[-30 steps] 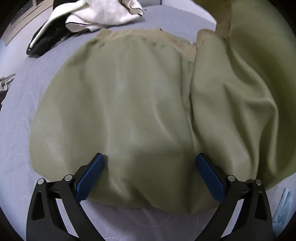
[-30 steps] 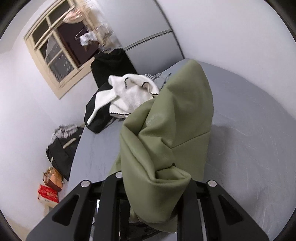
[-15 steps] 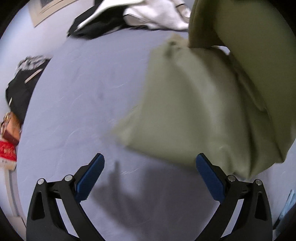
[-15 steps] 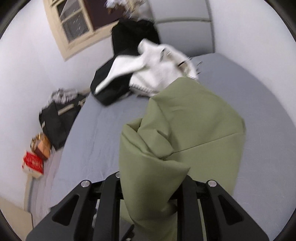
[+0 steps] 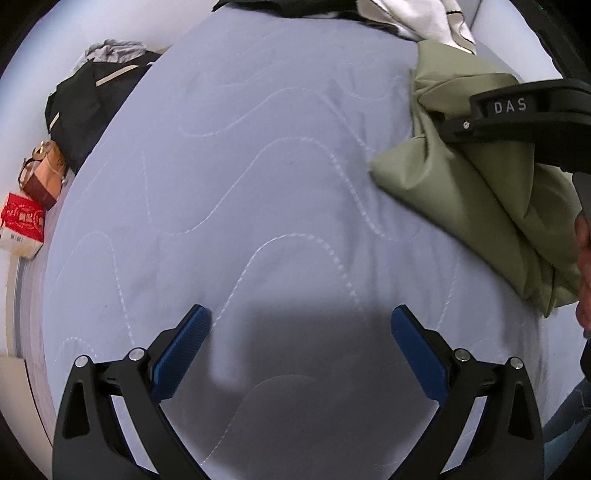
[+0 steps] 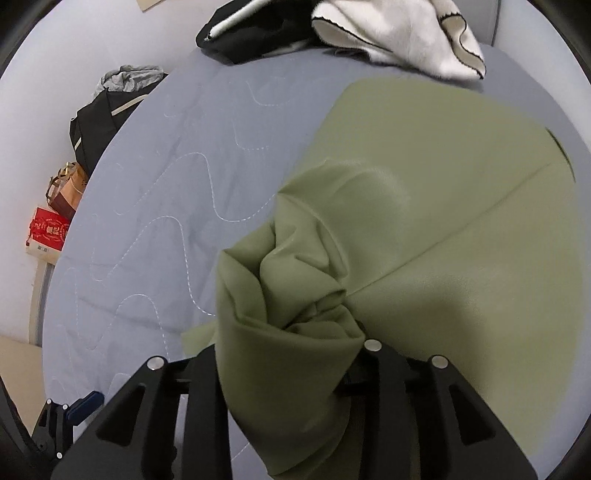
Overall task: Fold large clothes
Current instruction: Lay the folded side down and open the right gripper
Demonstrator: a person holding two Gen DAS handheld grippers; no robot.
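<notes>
An olive green garment [image 6: 424, 206] lies spread on the grey quilted bed [image 6: 177, 192], with one bunched end gathered in my right gripper [image 6: 288, 373], which is shut on it. In the left wrist view the garment [image 5: 480, 192] hangs at the right under the right gripper's black body [image 5: 517, 110]. My left gripper [image 5: 301, 336] is open and empty, with blue pads [image 5: 181, 350], over bare bedding [image 5: 258, 184] to the left of the garment.
A white garment [image 6: 399, 33] and a black one [image 6: 258, 33] lie piled at the bed's far end. Beside the bed on the left are a black bag [image 6: 99, 122], a brown bag [image 6: 68, 188] and a red box [image 6: 46, 230].
The right gripper has lowered the olive garment, which now lies spread on the bed. The left gripper has swung left off the garment and now looks at bare bedding.
</notes>
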